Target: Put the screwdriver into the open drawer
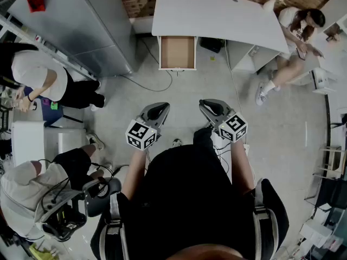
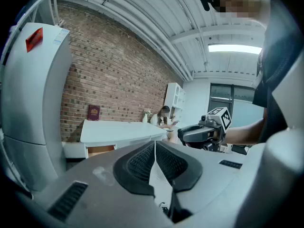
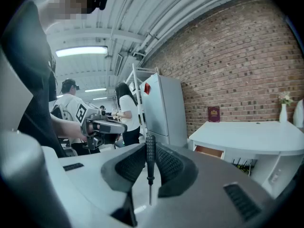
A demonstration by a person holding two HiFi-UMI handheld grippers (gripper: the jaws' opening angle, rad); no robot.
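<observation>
Big white desk (image 1: 217, 15) up at 12 o'clock against the brick wall, and its open drawer (image 1: 177, 52) hangs out toward us, brown bottom bare. Bare floor lies between it and the person, so it's well apart from both tools. From the right tongs (image 1: 210, 106) the drawer sits at about 11 o'clock; from the left tongs (image 1: 157, 110), nearer 1 o'clock. The left pair looks a touch closer, but its pads are pressed together on nothing. The right tongs have the goods, clamped on the screwdriver (image 3: 150, 160) by its dark ribbed handle. In the right gripper view its long axis runs 12 to 6, handle up, thin shaft pointing down at 6. My read: carry it forward, drawer dead ahead.
</observation>
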